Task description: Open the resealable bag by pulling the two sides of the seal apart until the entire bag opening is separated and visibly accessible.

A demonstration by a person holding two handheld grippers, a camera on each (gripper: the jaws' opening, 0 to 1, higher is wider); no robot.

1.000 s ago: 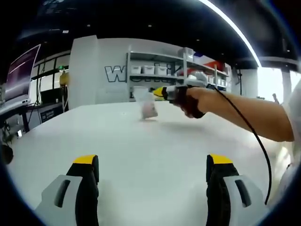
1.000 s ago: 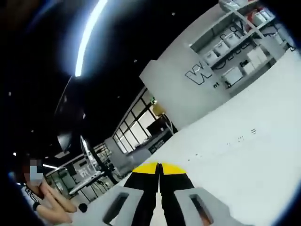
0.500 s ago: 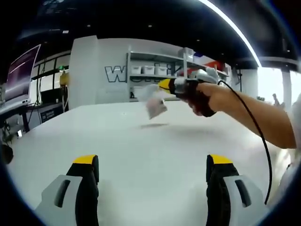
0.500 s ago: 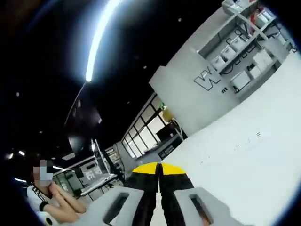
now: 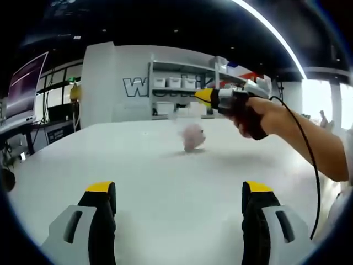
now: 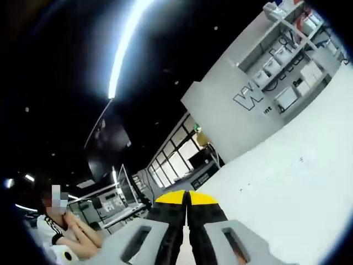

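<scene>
The bag has dropped from the right gripper's closed jaws onto the table; left jaws wide apart.

White table lies bare around the small bag (blurred); shelving stands beyond.

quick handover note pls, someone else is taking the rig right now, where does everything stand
Left hand-held gripper: open, low over the white table, holding nothing.
Right hand-held gripper: jaws closed, raised above the table; nothing visible between them.
Resealable bag: a blurred, small pale shape on or just above the table, below and apart from the right gripper's tips; too blurred to tell whether the seal is open.
Done: no opening confirmed.
Left: grip both sides of the seal and pull them fully apart.
</scene>
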